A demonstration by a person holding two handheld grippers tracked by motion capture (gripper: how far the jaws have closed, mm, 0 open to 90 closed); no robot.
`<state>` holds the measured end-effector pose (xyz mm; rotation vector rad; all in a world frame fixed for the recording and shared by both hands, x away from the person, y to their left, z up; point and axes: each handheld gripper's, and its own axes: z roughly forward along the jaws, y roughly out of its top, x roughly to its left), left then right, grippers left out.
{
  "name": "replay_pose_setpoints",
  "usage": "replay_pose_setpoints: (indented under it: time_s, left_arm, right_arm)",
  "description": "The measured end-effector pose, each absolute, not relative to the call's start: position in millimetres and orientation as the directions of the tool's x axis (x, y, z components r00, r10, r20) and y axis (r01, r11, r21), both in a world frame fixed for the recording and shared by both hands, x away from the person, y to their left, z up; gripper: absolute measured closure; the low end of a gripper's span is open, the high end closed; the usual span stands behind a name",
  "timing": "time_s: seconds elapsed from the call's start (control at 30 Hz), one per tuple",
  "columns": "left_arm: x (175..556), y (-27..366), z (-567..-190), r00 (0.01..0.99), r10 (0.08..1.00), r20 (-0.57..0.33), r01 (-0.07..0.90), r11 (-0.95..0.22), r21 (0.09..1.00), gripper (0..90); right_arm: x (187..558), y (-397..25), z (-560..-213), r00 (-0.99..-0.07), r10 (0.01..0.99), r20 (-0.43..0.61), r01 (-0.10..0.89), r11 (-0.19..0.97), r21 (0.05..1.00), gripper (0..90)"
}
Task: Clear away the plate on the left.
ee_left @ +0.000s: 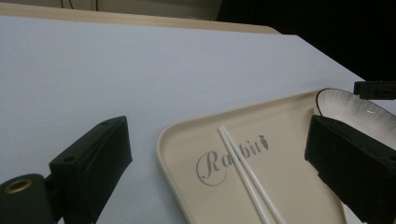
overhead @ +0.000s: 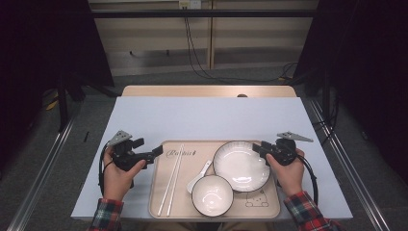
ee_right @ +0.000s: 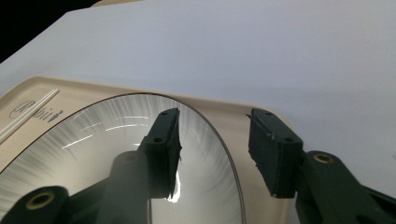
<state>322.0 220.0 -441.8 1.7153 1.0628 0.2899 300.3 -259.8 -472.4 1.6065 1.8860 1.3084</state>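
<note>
Fingers on your left gripper stand wide apart at the tray's 9 o'clock edge, holding nothing. One finger hangs over the bare counter and the other over the tray's inside. If you mean to steady the tray, bring them down so the raised lip sits between them, and close gently. Keep clear of the chopsticks, which lie loose just inside that edge, running toward 6 o'clock, and would likely roll at a nudge.

Moving across, the spoon and the small bowl sit at the tray's 6 o'clock side, untouched; leave them be.

Your right gripper's fingers are also apart, straddling the plate's rim at about its 3 o'clock: one finger over the glazed inside, the other outside, above the tray's lip. The plate rests flat on the tray toward its 2 o'clock corner. Settle deeper over the rim before closing, since glaze looks slippery. Squeeze slowly, then lift level, so the plate does not pivot or knock the bowl beside it.
</note>
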Motion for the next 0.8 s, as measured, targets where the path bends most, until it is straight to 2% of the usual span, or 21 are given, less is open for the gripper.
replay_pose_setpoints:
  time_s: [0.23, 0.5, 0.8]
  left_arm:
    - [321.8, 221.4, -441.9, 0.571, 0.766, -0.297, 0.513, -0.050, 0.857, 6.8]
    - [319.9, 221.6, -439.0, 0.569, 0.769, -0.291, 0.506, -0.048, 0.861, 6.8]
    - [320.9, 223.2, -433.5, 0.576, 0.764, -0.290, 0.490, -0.038, 0.871, 6.4]
  right_arm:
    - [299.9, -259.5, -467.7, -0.320, 0.907, 0.273, 0.542, -0.061, 0.838, 33.8]
    - [298.6, -260.4, -464.8, -0.334, 0.904, 0.267, 0.524, -0.058, 0.849, 28.0]
    - [291.5, -262.6, -455.7, -0.389, 0.892, 0.229, 0.482, -0.015, 0.876, 21.8]
